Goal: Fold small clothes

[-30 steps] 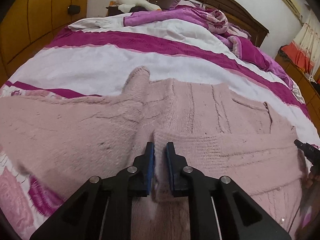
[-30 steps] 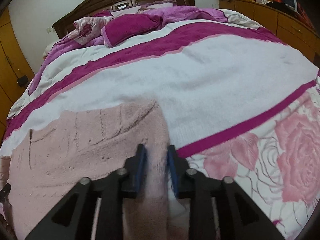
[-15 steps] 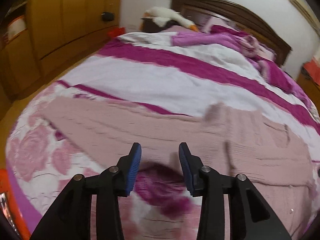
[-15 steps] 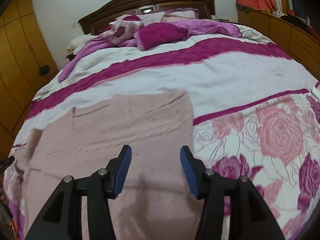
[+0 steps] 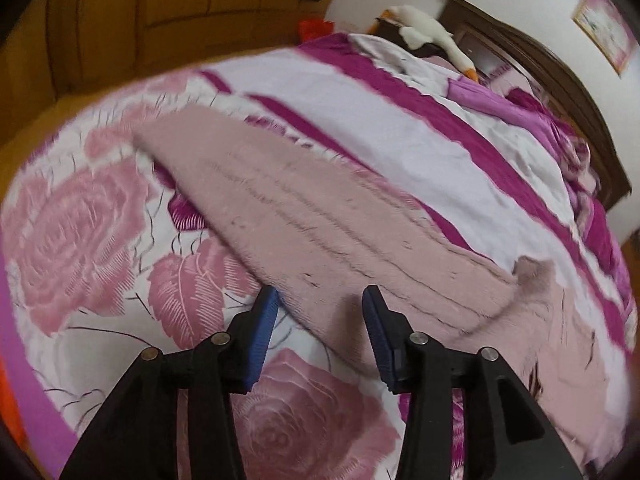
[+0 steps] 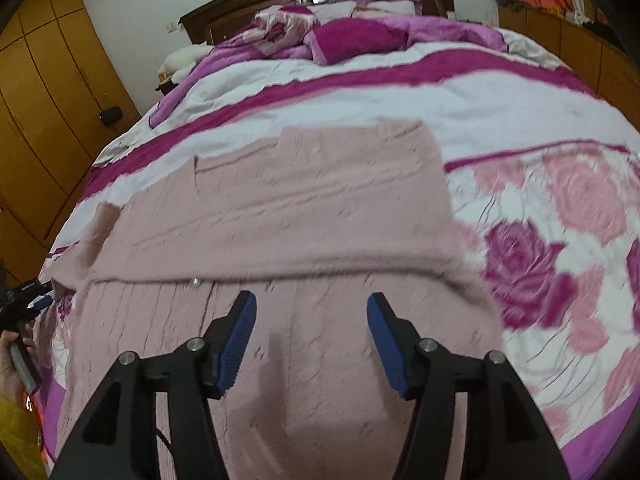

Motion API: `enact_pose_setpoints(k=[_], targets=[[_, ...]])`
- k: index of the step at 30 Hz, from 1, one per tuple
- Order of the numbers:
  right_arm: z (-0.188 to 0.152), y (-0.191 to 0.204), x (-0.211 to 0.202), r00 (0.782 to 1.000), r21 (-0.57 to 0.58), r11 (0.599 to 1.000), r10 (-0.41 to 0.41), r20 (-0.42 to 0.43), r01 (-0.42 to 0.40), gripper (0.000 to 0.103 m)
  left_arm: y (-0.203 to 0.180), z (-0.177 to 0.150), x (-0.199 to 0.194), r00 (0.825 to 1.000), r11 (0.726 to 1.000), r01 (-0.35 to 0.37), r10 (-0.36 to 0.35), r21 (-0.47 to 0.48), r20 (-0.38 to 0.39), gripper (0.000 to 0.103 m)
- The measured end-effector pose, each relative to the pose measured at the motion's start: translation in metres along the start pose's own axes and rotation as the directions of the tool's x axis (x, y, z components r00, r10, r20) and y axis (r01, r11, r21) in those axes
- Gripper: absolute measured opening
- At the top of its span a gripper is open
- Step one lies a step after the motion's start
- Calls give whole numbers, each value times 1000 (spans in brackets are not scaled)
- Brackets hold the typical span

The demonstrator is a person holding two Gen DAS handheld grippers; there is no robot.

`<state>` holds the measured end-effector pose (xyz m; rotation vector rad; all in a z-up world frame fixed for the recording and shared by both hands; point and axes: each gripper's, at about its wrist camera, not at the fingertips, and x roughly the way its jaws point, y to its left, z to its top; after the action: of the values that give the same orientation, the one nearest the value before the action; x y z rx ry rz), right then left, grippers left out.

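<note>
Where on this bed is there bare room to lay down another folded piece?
The white band of the bedspread between the pink sweater and the pillows is bare. So is the rose-print area right of the sweater. It is crowded at the headboard end: pillows, rumpled bedding, and a plush goose.

Soft, even indoor light; motion blur throughout, fisheye-bent, dark-vignetted edges.

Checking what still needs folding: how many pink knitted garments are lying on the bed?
1. The pink sweater lies spread across the near end of the bed, over the rose-patterned cover, its top part folded down over itself. Others could be hidden among the rumpled bedding by the headboard.
</note>
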<state>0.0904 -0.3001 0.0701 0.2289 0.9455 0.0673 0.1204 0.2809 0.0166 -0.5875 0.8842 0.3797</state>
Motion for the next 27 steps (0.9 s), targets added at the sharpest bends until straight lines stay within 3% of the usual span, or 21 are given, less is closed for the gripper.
enact_pose_setpoints(k=[4, 14, 17, 21, 24, 26, 27], targets=[[-13, 1, 11, 999, -2, 1000, -24, -24, 24, 61, 8, 1, 5, 999, 998, 48, -47, -46, 26, 27], [-29, -6, 20, 998, 4, 998, -55, -20, 55, 63, 18, -6, -2, 996, 989, 59, -49, -133, 78, 29], [-29, -5, 20, 998, -6, 998, -59, -17, 58, 64, 19, 0, 7, 996, 988, 70, -63, -139, 58, 35], [-29, -3, 20, 998, -10, 998, -61, -11, 61, 64, 16, 9, 13, 994, 982, 95, -85, -165, 64, 50], [-29, -3, 20, 998, -8, 998, -59, -10, 58, 64, 12, 16, 18, 994, 985, 84, -73, -148, 77, 49], [-29, -3, 20, 998, -6, 998, -56, -8, 56, 64, 12, 18, 19, 994, 984, 89, -77, -151, 84, 44], [-29, -4, 20, 999, -4, 999, -54, -7, 54, 64, 12, 20, 19, 993, 984, 93, -81, -149, 88, 23]])
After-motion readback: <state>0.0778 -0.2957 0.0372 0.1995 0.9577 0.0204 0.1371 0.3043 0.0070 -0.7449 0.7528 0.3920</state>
